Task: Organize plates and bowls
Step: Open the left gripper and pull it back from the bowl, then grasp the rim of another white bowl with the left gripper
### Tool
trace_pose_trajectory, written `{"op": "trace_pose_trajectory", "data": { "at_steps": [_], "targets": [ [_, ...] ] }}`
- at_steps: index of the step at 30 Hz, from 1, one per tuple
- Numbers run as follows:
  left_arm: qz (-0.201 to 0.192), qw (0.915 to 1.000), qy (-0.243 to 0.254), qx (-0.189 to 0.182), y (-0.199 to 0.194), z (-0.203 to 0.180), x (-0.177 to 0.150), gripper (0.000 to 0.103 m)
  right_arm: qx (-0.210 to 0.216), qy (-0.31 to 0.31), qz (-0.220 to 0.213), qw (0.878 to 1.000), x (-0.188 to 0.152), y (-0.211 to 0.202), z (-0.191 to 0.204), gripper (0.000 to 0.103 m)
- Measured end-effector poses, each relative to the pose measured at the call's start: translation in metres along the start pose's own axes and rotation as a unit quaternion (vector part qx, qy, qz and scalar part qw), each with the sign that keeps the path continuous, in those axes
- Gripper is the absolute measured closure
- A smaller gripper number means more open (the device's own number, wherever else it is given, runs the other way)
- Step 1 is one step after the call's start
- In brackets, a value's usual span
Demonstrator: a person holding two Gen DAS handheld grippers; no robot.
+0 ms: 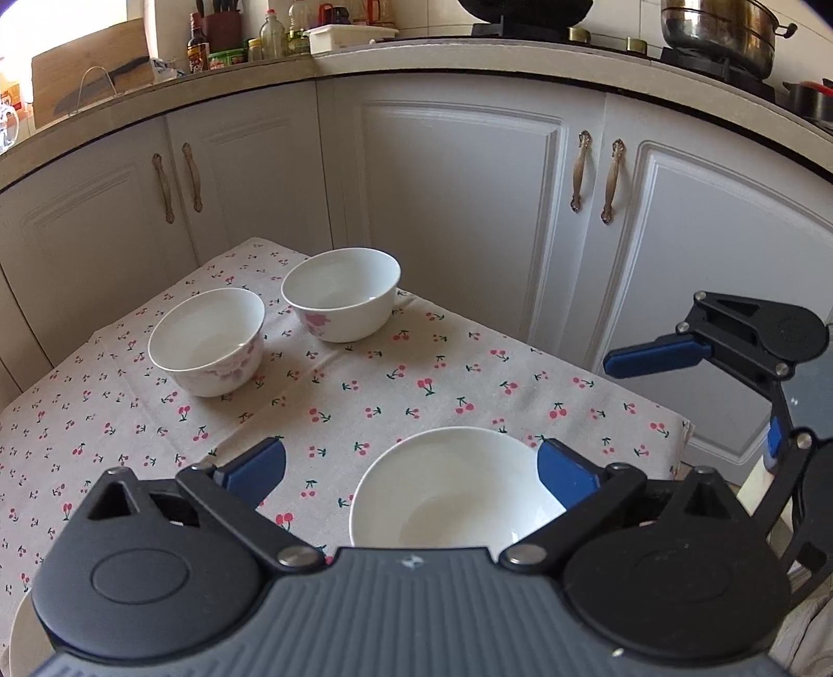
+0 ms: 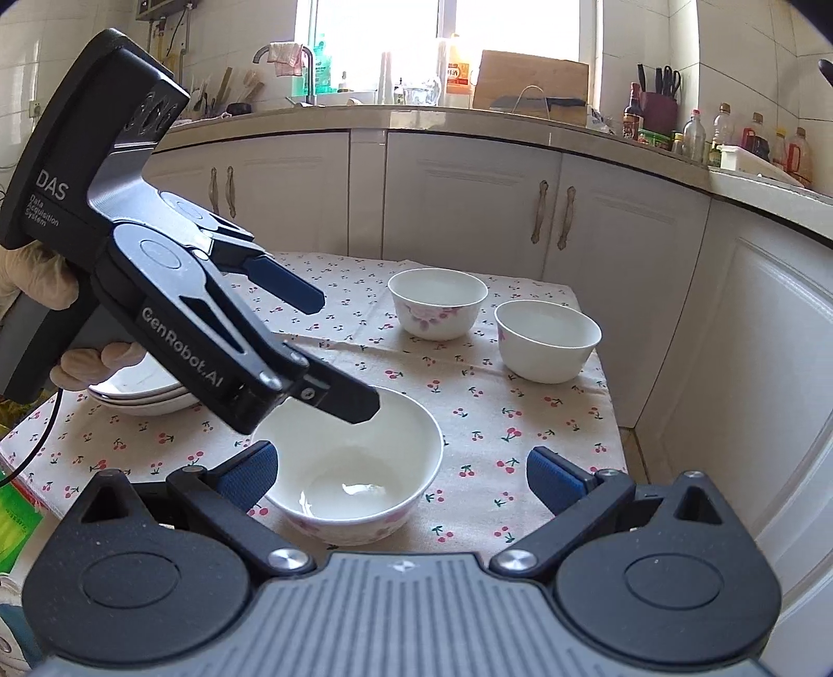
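Observation:
Three white bowls with pink flowers stand on a cherry-print tablecloth [image 1: 364, 396]. The nearest bowl [image 1: 453, 494] [image 2: 359, 458] sits upright just in front of both grippers. My left gripper [image 1: 411, 471] [image 2: 339, 356] is open; one finger hangs over that bowl's rim without touching it. My right gripper [image 2: 403, 476] [image 1: 703, 401] is open too, its fingers standing wide on either side of the bowl, and neither presses on it. Two more bowls [image 1: 208, 349] [image 1: 341, 294] stand side by side at the far end [image 2: 437, 302] [image 2: 546, 341]. A stack of white plates [image 2: 140, 396] lies behind the left gripper.
White cabinet doors [image 1: 458, 208] close in right behind the small table. The cloth's right edge [image 1: 682, 437] drops off toward the floor. The counter above holds bottles [image 2: 697, 135], a cutting board with a knife [image 2: 536, 88] and a steel pot [image 1: 718, 31]. A gloved hand [image 2: 36, 276] holds the left gripper.

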State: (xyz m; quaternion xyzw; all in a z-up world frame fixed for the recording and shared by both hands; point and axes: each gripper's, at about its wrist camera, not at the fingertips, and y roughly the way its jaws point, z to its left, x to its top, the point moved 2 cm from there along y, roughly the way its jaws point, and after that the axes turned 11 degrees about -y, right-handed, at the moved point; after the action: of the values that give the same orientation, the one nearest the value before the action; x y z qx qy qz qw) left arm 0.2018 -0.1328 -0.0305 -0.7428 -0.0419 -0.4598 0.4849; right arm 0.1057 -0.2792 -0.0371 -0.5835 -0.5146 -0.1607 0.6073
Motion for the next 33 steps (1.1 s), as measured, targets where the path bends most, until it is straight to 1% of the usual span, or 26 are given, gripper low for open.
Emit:
{"op": "trace_pose_trajectory", "data": {
  "at_steps": [4,9,14,22,27,30,33],
  "targets": [
    [0.004,0.9999,-0.008,-0.008,0.000,-0.001,0.005,0.001,-0.016,-0.008,-0.002,1.000,0.000,-0.003,-0.009,0.000],
    [-0.002,0.9999,-0.016,0.003,0.005,0.003,0.018,0.001,-0.028,-0.010,-0.001,1.000,0.000,-0.001,-0.023,0.000],
    [-0.006,0.9998,-0.017,0.007,0.012,0.007,0.032,0.001,-0.036,-0.017,0.007,0.999,-0.001,0.009,-0.037,0.000],
    [0.000,0.9999,-0.007,0.012,0.037,0.015,0.062,0.001,-0.043,-0.026,0.017,0.999,0.002,0.034,-0.070,0.000],
    [0.005,0.9999,0.005,0.015,0.055,0.021,0.082,0.001,-0.039,-0.023,0.016,0.999,0.006,0.052,-0.092,0.000],
    [0.007,0.9998,0.012,0.012,0.065,0.023,0.091,0.001,-0.037,-0.024,0.016,0.999,0.008,0.063,-0.101,0.000],
    [0.017,0.9997,0.017,0.003,0.078,0.025,0.099,0.001,-0.031,-0.024,0.017,0.999,0.008,0.075,-0.109,0.000]
  ]
}}
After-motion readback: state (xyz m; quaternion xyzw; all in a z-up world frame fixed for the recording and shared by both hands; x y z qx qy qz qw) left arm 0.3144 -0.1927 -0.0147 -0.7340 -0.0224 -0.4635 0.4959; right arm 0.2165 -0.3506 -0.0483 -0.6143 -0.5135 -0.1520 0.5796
